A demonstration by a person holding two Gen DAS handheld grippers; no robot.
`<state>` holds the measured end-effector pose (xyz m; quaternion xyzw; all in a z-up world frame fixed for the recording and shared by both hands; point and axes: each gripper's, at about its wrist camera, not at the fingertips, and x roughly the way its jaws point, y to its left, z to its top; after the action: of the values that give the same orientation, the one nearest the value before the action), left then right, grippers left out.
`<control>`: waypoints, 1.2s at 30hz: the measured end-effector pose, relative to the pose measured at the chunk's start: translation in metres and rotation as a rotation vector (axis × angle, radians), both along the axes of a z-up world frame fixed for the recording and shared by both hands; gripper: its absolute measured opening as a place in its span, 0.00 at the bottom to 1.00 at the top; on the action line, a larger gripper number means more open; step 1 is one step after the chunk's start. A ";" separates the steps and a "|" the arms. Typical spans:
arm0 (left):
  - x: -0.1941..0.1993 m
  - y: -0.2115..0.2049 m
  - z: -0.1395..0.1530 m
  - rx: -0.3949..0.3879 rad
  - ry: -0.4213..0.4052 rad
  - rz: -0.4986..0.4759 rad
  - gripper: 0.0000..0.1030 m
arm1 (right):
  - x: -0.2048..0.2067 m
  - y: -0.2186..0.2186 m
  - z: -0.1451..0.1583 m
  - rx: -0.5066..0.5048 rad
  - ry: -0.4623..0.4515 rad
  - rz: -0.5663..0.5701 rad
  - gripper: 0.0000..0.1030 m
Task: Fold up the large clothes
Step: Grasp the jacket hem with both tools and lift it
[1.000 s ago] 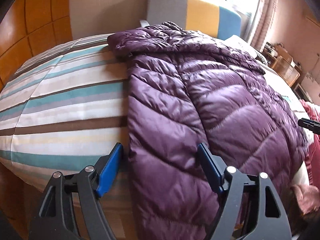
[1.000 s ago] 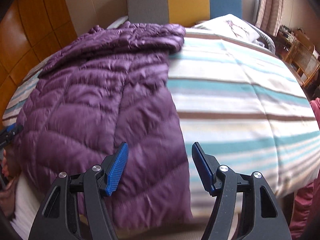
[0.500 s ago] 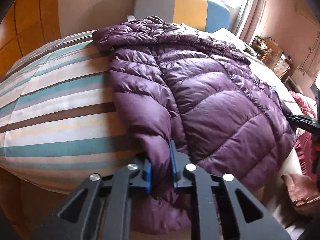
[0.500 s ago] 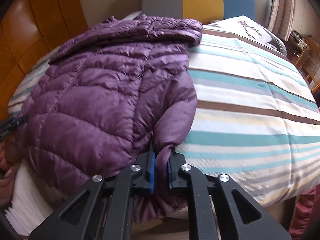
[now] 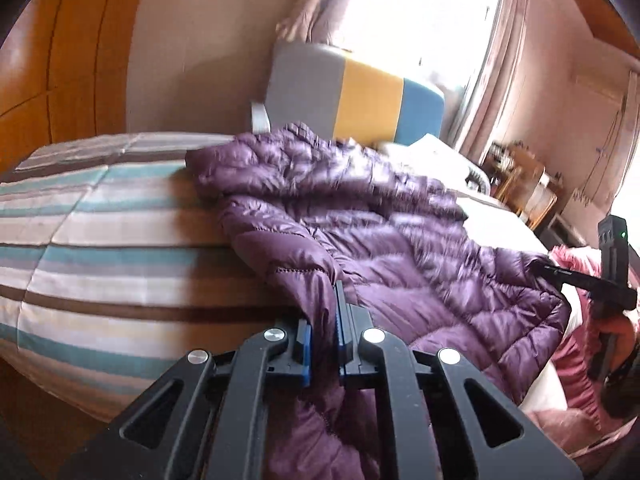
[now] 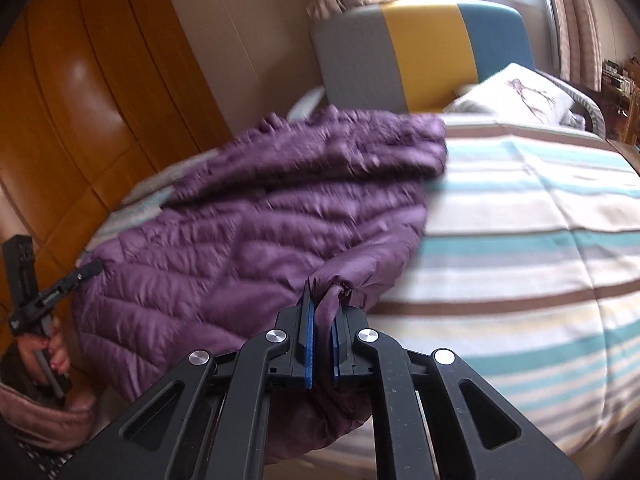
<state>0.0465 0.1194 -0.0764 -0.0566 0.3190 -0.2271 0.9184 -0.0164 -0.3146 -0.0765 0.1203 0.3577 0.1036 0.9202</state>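
Both tools, left (image 5: 323,320) and right (image 6: 323,320), pinch the purple jacket's (image 5: 400,248) hem.

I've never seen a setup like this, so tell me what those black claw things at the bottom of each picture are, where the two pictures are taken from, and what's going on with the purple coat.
No robot here: a person holds a hand-operated two-finger clamp in each hand, with a wide-angle camera on each looking along its fingers. One picture comes from the left gripper, the other from the right gripper. A purple puffer jacket lies on a bed with a striped cover. Both sets of jaws have just closed, and each pinches jacket fabric at the near end, one on each side. The right-hand view also shows the person's left hand gripping the other tool's handle. Behind the bed stands a grey, yellow and blue headboard.
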 end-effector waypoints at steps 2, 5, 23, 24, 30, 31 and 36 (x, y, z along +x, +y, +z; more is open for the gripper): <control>-0.004 0.002 0.008 -0.024 -0.026 -0.005 0.07 | -0.002 0.003 0.008 0.016 -0.040 0.016 0.06; -0.012 0.003 0.018 -0.055 -0.061 -0.012 0.07 | -0.013 0.006 0.024 0.053 -0.124 0.074 0.06; -0.017 0.046 0.070 -0.264 -0.170 0.085 0.07 | -0.028 -0.013 0.087 0.143 -0.383 0.119 0.06; -0.010 0.048 0.069 -0.272 -0.162 0.094 0.07 | -0.015 -0.014 0.087 0.154 -0.374 0.092 0.06; 0.045 0.049 0.065 -0.270 -0.110 0.150 0.07 | 0.044 -0.011 0.085 0.194 -0.312 0.004 0.06; 0.054 0.048 0.063 -0.269 -0.098 0.154 0.07 | 0.056 -0.011 0.084 0.196 -0.299 -0.014 0.06; 0.108 0.039 0.048 -0.238 -0.026 0.187 0.07 | 0.103 -0.013 0.073 0.178 -0.238 -0.090 0.06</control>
<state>0.1547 0.1583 -0.0280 -0.1918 0.2713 -0.1774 0.9264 0.0863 -0.3276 -0.0033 0.2040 0.2297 0.1071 0.9456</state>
